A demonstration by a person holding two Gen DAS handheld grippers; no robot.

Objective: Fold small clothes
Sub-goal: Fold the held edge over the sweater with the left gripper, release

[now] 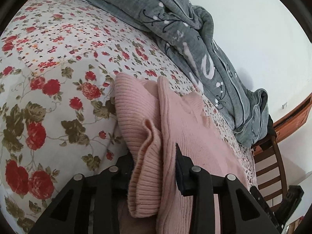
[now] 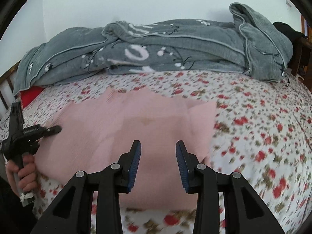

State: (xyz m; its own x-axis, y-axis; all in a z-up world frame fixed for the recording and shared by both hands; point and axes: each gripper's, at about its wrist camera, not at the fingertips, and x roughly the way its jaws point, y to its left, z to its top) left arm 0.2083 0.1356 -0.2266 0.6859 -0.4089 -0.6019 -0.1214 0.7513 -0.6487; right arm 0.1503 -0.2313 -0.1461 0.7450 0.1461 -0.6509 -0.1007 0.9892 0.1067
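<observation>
Pink sweater (image 1: 181, 120) spread on a floral bedsheet (image 1: 48, 89), grey blanket (image 1: 175, 25) bunched along the far edge by the wall.

Left wrist view: left gripper (image 1: 154, 167) clamped on a bunched ribbed fold of the sweater, the cloth filling the gap between the jaws and hanging out toward 6 o'clock. Ribbed hem curling at 12 o'clock from the grip. Wooden chair (image 1: 267, 161) at 3 o'clock past the bed edge, seen only here.

Right wrist view, blurred: right gripper (image 2: 158, 163) over the sweater's near part, jaws apart, nothing between the pads. Sweater lying broad and flat here, its whole outline visible. At 9 o'clock, the left gripper at the sweater's left edge and the hand (image 2: 23, 173) on its handle, hidden in the other view. Red item (image 2: 29, 95) at 10 o'clock, under the blanket's end.
</observation>
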